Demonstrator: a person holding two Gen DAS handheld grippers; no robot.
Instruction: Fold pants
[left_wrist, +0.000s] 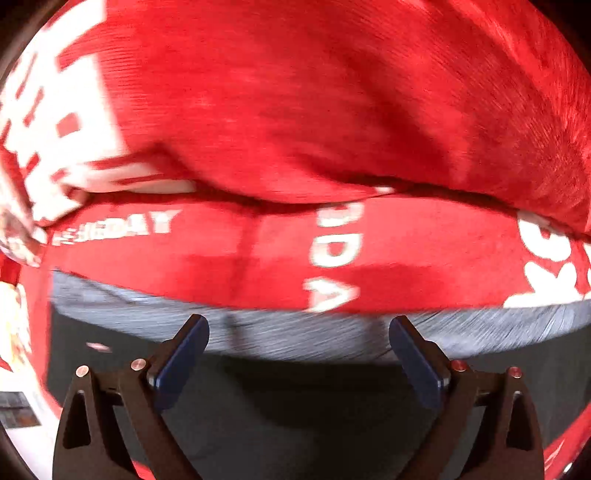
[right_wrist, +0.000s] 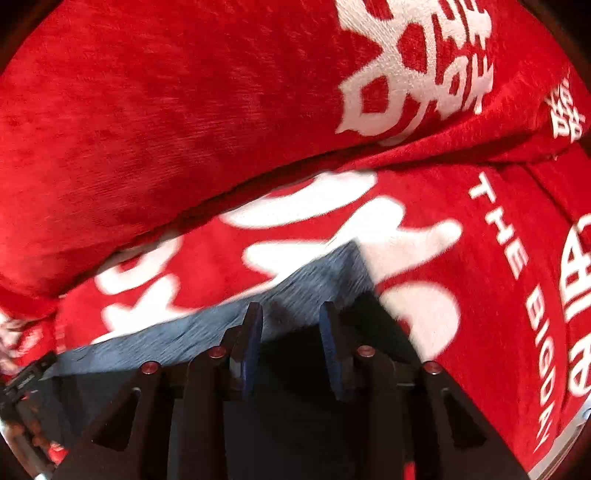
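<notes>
The pants are dark navy with a grey-blue waistband (left_wrist: 295, 332). They lie on a red blanket with white lettering (left_wrist: 295, 110). In the left wrist view my left gripper (left_wrist: 299, 328) is wide open, its tips right at the waistband edge, above the dark fabric (left_wrist: 295, 406). In the right wrist view the waistband (right_wrist: 229, 314) ends in a corner (right_wrist: 351, 258). My right gripper (right_wrist: 291, 314) is partly open over the dark fabric, its tips at the waistband near that corner, with nothing between the pads.
The red blanket (right_wrist: 147, 110) bulges up in a thick fold beyond the pants in both views. A dark buckle or strap (right_wrist: 26, 373) shows at the far left of the right wrist view. The bed's edge shows at lower left (left_wrist: 22, 406).
</notes>
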